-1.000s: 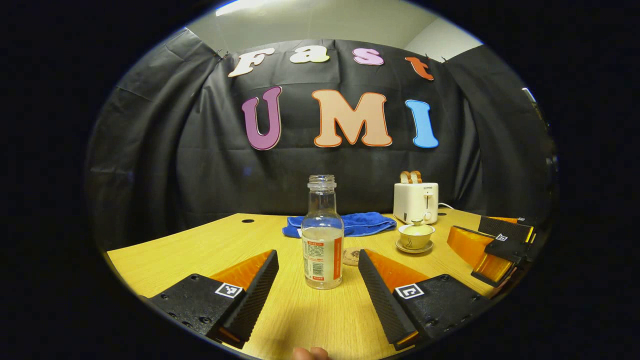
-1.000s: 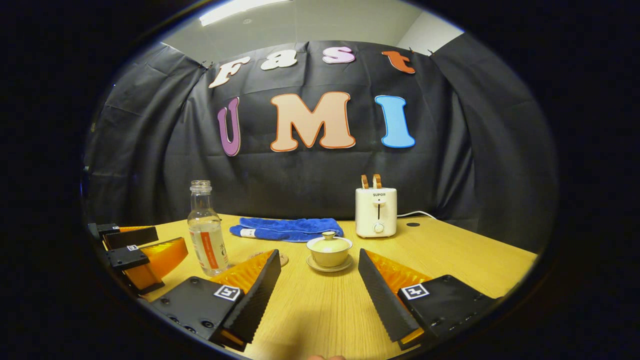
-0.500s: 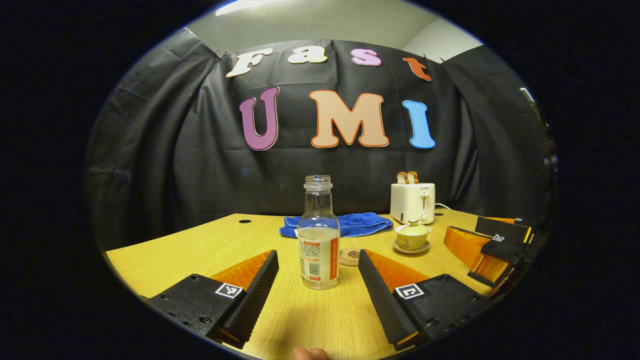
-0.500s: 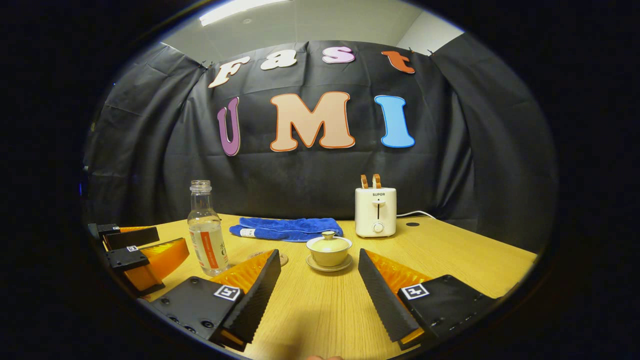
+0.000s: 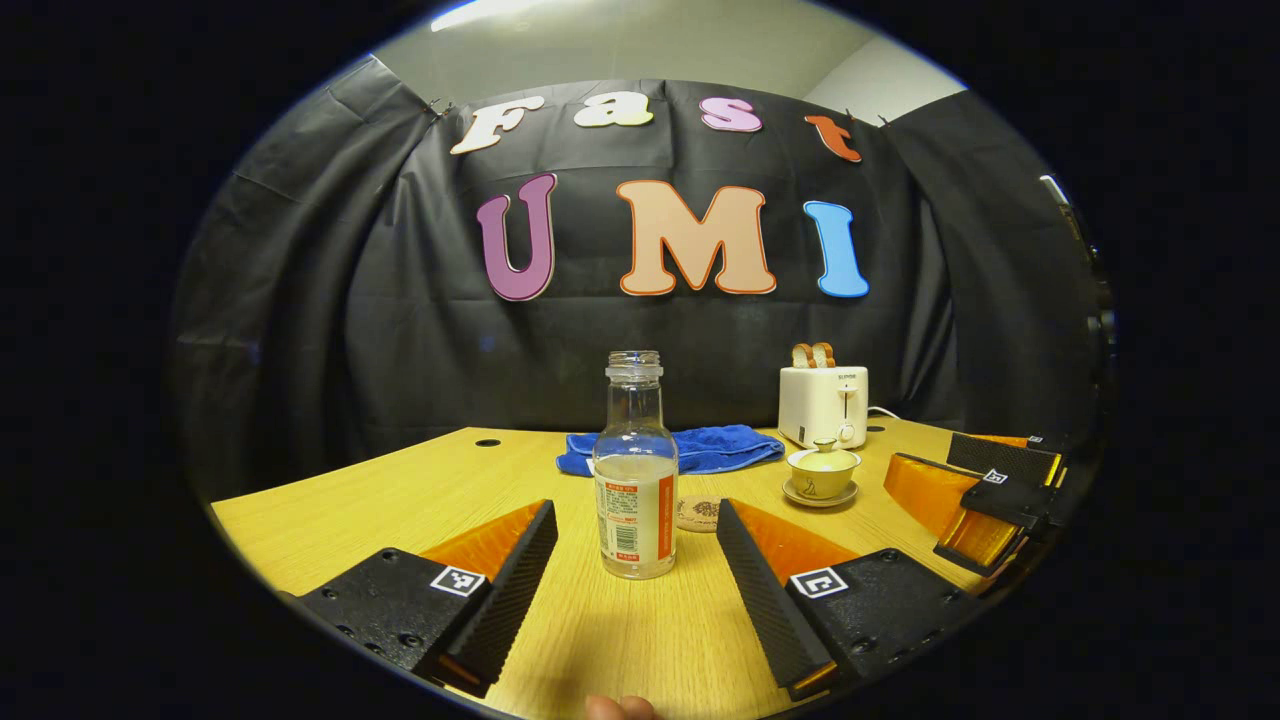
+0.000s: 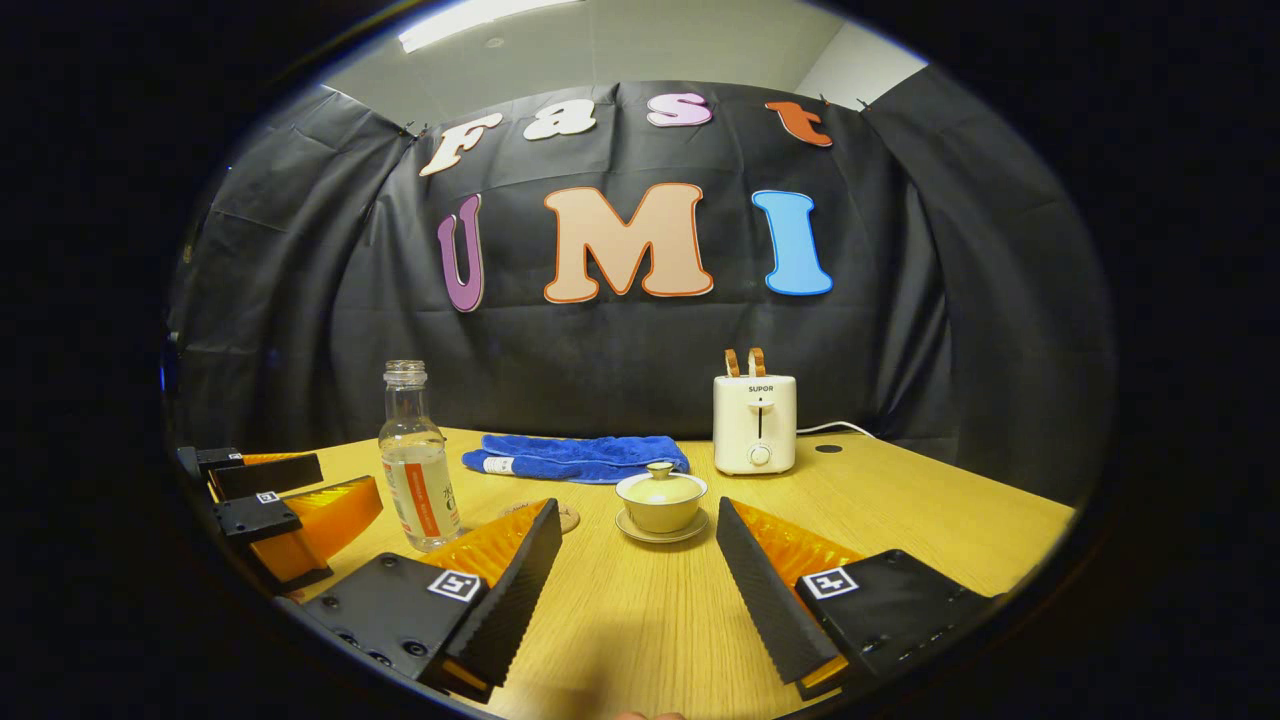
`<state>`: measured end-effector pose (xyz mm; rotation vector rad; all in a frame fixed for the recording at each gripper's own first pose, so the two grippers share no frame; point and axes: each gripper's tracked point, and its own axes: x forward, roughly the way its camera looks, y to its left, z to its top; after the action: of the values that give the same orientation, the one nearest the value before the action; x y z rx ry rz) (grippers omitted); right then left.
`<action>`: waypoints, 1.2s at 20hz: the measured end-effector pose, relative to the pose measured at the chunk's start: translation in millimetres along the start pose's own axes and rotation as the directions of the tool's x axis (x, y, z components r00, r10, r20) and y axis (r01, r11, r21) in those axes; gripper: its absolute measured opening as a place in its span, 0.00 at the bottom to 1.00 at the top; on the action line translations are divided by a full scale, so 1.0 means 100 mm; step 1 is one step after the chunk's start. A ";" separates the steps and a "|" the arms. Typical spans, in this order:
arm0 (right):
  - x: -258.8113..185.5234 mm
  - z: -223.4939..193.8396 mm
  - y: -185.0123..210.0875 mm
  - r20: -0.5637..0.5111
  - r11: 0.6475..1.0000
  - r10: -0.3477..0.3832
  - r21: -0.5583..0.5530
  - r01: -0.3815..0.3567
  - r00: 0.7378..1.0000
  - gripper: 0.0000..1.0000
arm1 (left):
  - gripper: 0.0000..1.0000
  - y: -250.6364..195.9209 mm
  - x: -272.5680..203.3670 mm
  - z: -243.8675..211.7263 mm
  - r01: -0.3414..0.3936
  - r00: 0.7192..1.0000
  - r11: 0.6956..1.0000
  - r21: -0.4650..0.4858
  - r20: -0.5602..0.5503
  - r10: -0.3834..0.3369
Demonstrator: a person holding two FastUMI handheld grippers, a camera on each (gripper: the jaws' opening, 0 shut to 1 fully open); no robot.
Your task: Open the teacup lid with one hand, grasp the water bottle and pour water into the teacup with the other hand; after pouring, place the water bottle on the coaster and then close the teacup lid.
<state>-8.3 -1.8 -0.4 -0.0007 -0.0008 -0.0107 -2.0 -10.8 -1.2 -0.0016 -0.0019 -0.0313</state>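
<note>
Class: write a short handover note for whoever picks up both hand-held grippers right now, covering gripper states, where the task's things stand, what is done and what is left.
Left hand-held gripper: open, holding nothing, bottle upright just ahead of its fingers, not gripped.
Right hand-held gripper: open, holding nothing, pointed at the teacup.
Teacup sits on its saucer with the lid on. Coaster lies bare between bottle and teacup.
Done: nothing yet.
Left: lift the lid, grasp the bottle, pour, set the bottle on the coaster, close the lid.
</note>
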 end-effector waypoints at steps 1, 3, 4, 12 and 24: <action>0.00 0.00 0.00 0.000 1.000 0.001 0.000 -0.001 1.000 0.99 | 0.94 -0.01 0.00 0.00 0.003 1.000 1.000 0.000 0.001 -0.003; 0.03 0.01 0.02 0.000 1.000 0.013 0.000 -0.013 1.000 0.99 | 0.94 -0.01 -0.01 0.00 0.006 1.000 1.000 0.000 0.001 -0.006; 0.06 0.00 0.01 0.000 1.000 0.018 0.000 -0.018 1.000 0.99 | 0.94 -0.01 -0.01 0.00 0.006 1.000 1.000 0.000 0.001 -0.006; 0.64 -0.01 -0.15 -0.004 1.000 0.009 0.000 -0.009 1.000 0.99 | 0.94 -0.02 -0.02 0.00 0.012 1.000 1.000 0.000 0.001 -0.012; 1.63 -0.14 -0.11 -0.080 0.976 0.041 -0.209 -0.057 0.996 0.99 | 0.94 -0.02 -0.02 0.02 0.013 1.000 1.000 0.000 -0.001 -0.013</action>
<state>154.4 -14.2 -14.2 -0.2131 0.0756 0.0387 -3.9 -12.9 0.4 -0.0013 -0.0010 -0.0439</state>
